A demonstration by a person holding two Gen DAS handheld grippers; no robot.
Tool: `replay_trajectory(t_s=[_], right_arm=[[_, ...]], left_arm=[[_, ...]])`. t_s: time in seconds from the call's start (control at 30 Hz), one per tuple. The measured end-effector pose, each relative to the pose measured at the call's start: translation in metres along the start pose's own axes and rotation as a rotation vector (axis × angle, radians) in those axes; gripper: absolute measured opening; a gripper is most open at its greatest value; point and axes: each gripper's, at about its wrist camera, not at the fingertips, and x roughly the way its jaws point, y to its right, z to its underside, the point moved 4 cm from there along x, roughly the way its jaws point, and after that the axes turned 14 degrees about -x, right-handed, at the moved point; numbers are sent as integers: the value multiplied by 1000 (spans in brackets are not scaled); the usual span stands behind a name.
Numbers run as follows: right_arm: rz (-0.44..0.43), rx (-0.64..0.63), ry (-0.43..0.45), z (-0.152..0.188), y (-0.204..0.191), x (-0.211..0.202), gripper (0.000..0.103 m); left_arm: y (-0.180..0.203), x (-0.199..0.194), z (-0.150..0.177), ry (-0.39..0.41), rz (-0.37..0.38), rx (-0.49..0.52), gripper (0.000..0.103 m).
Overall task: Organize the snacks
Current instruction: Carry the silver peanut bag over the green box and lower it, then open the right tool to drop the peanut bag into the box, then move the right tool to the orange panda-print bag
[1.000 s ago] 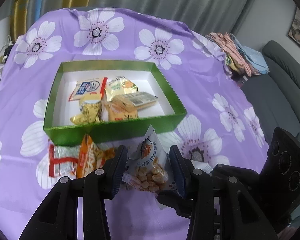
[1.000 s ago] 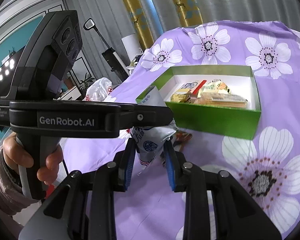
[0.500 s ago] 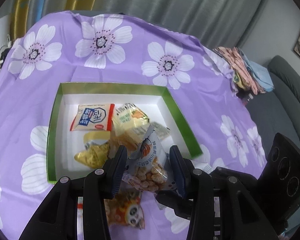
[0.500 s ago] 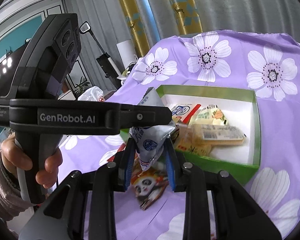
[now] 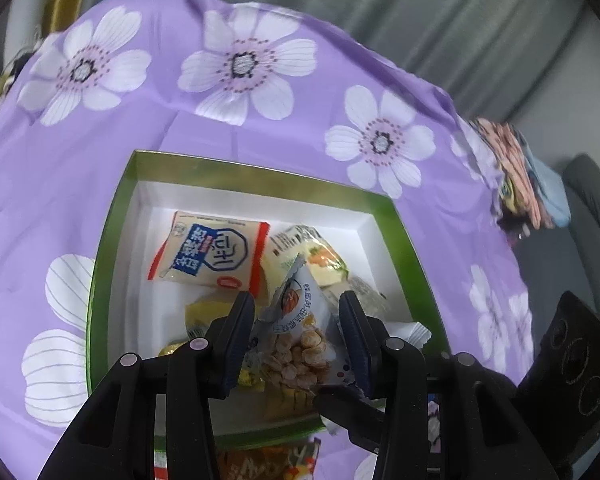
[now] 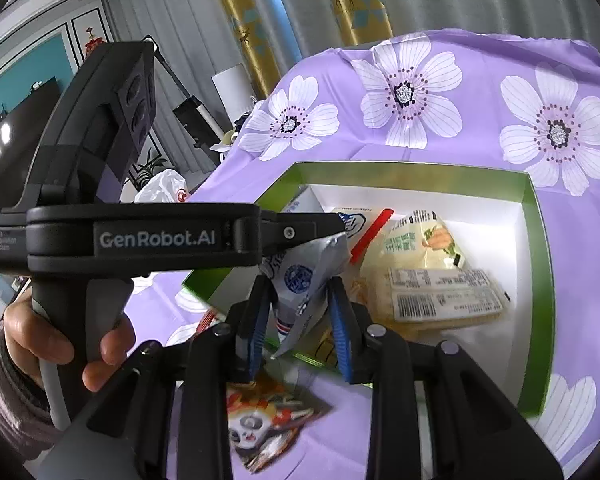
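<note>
A silver-blue bag of round snacks [image 5: 296, 340] hangs between both grippers, over the near part of the green box [image 5: 112, 216]. My left gripper [image 5: 296, 340] is shut on its sides. My right gripper [image 6: 300, 312] is shut on the same bag [image 6: 304, 280] from the other side. The box [image 6: 538, 240] holds several packets: a white-blue-red one [image 5: 212, 252], a pale yellow one [image 6: 416, 244] and barcode-labelled bars [image 6: 440, 296].
An orange panda packet [image 6: 268, 424] lies on the purple flowered cloth [image 5: 236, 64] in front of the box. Folded clothes [image 5: 516, 168] and a grey sofa [image 5: 592, 200] are at the right. The person's hand [image 6: 40, 336] holds the left gripper handle.
Both grippers have carried the snack bag forward from the cloth in front of the box to above the box's inside. The loose packets on the cloth have dropped behind.
</note>
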Motion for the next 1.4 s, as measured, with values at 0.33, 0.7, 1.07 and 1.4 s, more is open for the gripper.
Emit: replay_trajectory(t_s=[0.33, 0.7, 1.07, 1.4], right_arm=[[56, 32, -60, -2, 12, 16, 45], [116, 47, -16, 9, 7, -30, 65], [105, 49, -17, 38, -26, -79, 72], [101, 43, -65, 66, -51, -95, 73]], left_arm=[[-6, 6, 0, 14, -51, -15, 45], [-1, -30, 16, 81, -110, 41, 78], [-23, -100, 45, 123, -105, 25, 84], [-66, -122, 92, 96, -124, -79, 84]])
